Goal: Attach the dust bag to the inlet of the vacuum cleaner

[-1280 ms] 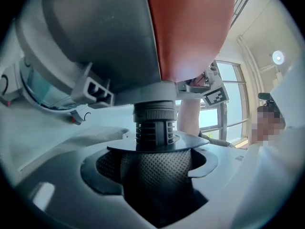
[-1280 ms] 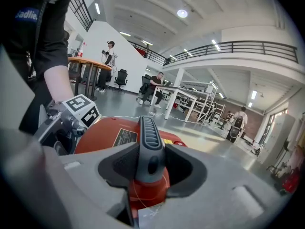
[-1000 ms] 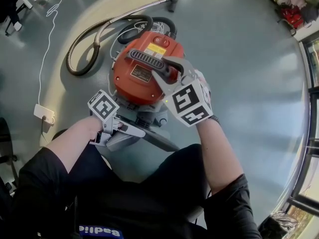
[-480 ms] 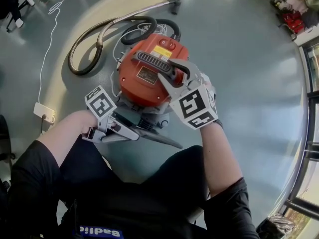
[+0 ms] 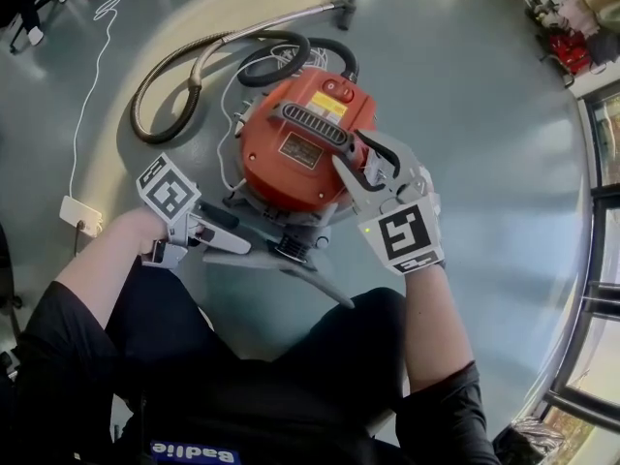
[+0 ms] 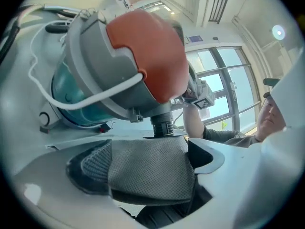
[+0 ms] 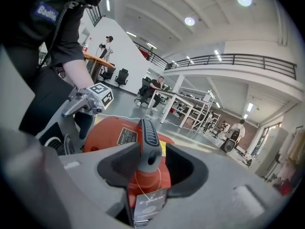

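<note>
Clamping the vacuum cleaner's handle point(image 7: 148, 137), the right hand-held gripper point(image 5: 368, 160) just eased wider; the left hand-held gripper point(image 5: 225, 232) just opened, dust bag point(image 6: 147, 171) between its jaws.

Place: open-plan workshop hall
Overhead: railed mezzanine point(image 7: 248, 61), round ceiling lights point(image 7: 189, 21)
Furnishing: rows of benches point(image 7: 176, 101), office chairs point(image 7: 122, 76)
Underfoot: smooth grey floor point(image 5: 465, 114)

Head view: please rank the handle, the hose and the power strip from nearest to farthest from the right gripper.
1. Handle, between the right gripper's jaws, which have just been opening.
2. Hose, behind the vacuum.
3. Power strip, far left on the floor.
</note>
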Tool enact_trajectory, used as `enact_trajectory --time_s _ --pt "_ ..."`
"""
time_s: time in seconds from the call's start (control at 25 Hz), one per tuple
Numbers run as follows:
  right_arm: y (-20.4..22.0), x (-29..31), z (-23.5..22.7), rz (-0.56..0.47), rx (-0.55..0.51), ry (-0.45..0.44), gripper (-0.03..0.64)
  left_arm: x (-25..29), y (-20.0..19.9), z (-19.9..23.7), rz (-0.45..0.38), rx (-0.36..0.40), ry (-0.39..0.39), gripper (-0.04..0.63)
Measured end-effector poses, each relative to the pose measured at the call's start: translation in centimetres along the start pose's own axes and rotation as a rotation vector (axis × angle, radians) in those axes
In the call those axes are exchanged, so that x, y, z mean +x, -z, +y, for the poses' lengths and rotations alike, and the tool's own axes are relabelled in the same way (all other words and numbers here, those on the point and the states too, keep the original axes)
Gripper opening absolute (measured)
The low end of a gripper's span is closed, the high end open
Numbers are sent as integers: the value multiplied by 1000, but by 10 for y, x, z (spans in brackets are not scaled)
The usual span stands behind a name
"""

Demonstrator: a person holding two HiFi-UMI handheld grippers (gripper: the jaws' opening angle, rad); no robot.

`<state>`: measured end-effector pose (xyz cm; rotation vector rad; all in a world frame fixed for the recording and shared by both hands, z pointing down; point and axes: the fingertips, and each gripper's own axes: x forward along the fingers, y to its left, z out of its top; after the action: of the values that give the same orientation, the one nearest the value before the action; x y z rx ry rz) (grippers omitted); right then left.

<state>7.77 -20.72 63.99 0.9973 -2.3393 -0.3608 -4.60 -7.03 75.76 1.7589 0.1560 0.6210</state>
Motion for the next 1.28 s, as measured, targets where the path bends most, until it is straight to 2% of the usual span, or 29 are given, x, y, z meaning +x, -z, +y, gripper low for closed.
enact_trajectory --time_s 0.12,0.28,0.48,0.68,0.84,0.96,1.08,1.28 --pt "2 -7 -1 3 18 15 153 -17 -10 -1 -58 51 -24 488" --pt "-2 -23 -8 -30 59 63 149 -35 -29 -21 -160 159 -24 463" --pt "-10 -49 -24 -106 202 149 144 -35 -47 -52 -274 256 -11 425" --pt "-16 -61 -9 -113 248 160 121 -23 -55 -56 -323 301 -59 394" --pt "-13 -74 0 -101 285 173 -2 -29 -66 -61 -386 342 -95 336" --pt "-17 -76 7 -95 298 159 -8 -38 -72 -65 -438 357 -149 306" --pt "-21 -89 0 -39 294 178 -8 -51 -74 -78 -491 363 -223 265" --pt "-48 -124 -10 8 407 174 -8 -75 -79 -123 -543 368 -313 242"
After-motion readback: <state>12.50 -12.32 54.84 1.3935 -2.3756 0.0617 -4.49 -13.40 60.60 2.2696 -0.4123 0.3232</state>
